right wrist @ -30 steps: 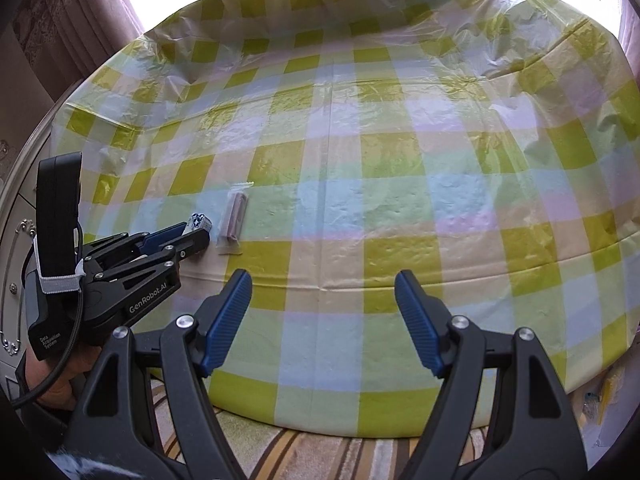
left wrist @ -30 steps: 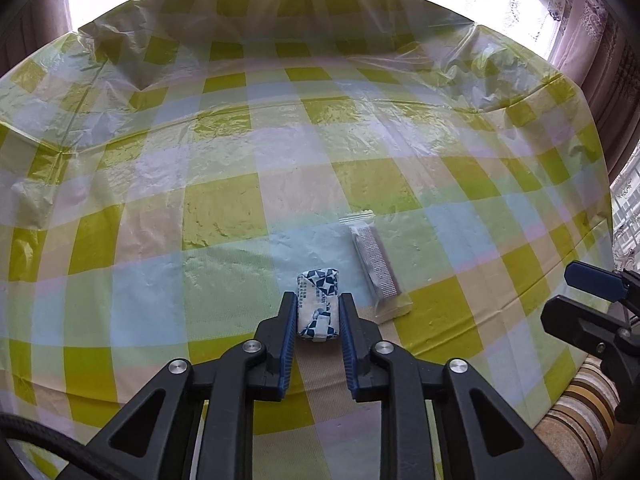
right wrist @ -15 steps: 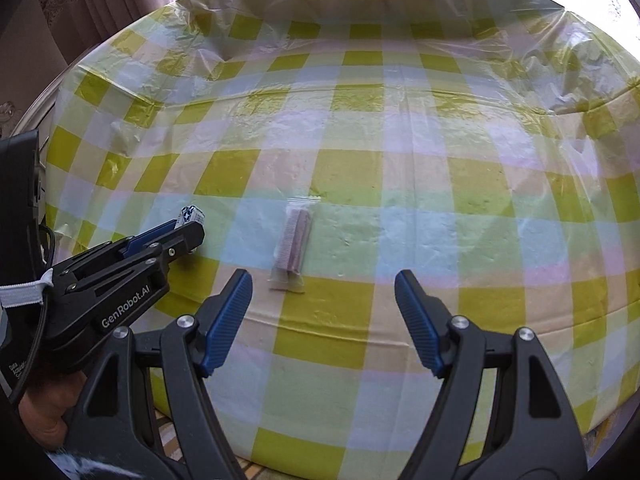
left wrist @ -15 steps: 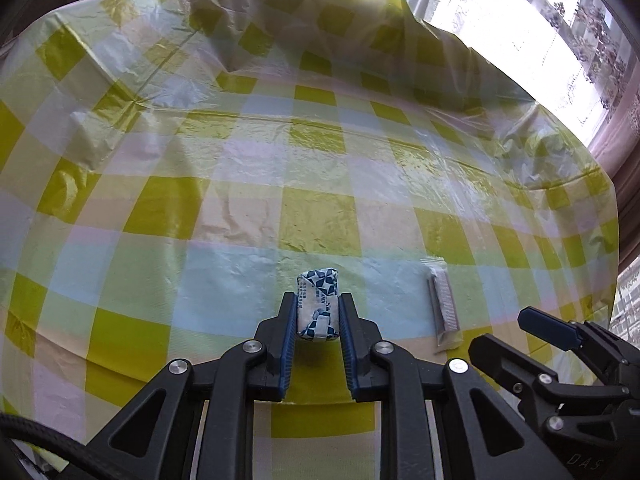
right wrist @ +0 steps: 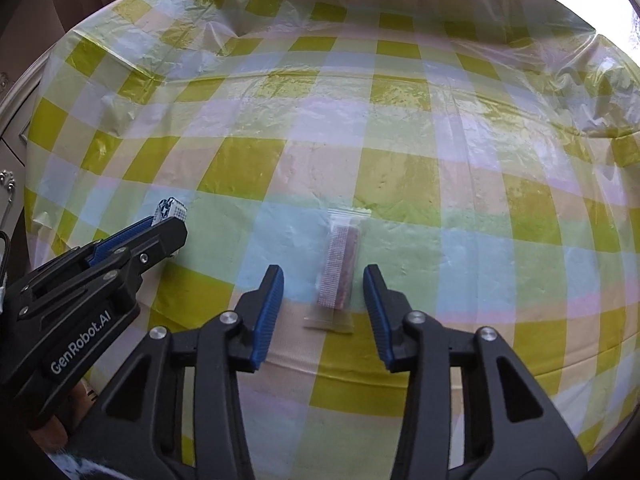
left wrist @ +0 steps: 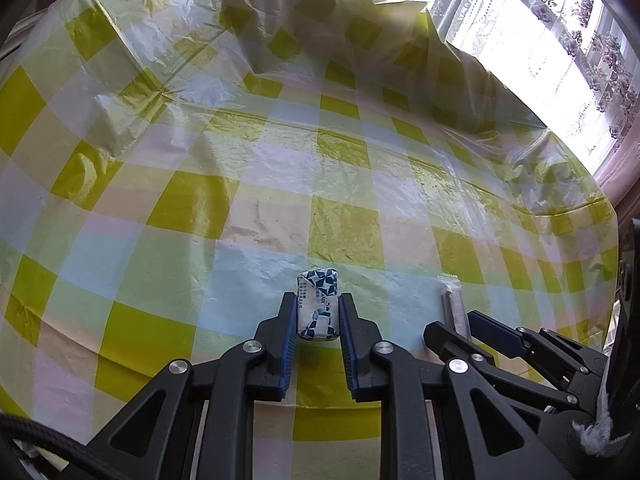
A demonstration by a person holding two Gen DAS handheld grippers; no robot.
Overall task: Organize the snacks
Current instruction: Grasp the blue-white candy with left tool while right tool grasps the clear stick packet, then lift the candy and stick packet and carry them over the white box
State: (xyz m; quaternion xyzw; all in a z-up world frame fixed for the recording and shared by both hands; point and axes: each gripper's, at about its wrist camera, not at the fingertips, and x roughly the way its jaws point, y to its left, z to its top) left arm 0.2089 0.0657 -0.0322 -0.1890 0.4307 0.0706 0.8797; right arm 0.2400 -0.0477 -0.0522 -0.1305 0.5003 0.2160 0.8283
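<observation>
My left gripper [left wrist: 318, 312] is shut on a small blue-and-white patterned snack packet [left wrist: 317, 304] and holds it above the table; the packet's tip also shows in the right wrist view [right wrist: 171, 213], past the left gripper [right wrist: 168, 232]. A clear-wrapped brown bar snack [right wrist: 340, 272] lies on the checked tablecloth [right wrist: 400, 176]. My right gripper [right wrist: 323, 284] is open, its fingers on either side of the bar's near half without touching it. The bar [left wrist: 454, 308] and the right gripper [left wrist: 460, 326] show at the lower right of the left wrist view.
The yellow, blue and white checked plastic cloth [left wrist: 280, 184] covers the whole table and is creased and raised along the far edge. A bright window with floral curtains [left wrist: 560, 40] stands beyond the far right. The table's near edge [right wrist: 360, 404] runs just under my grippers.
My right gripper has moved forward and left over the table until its open fingers flank the bar. My left gripper, still holding the packet, has swung left and away from the bar.
</observation>
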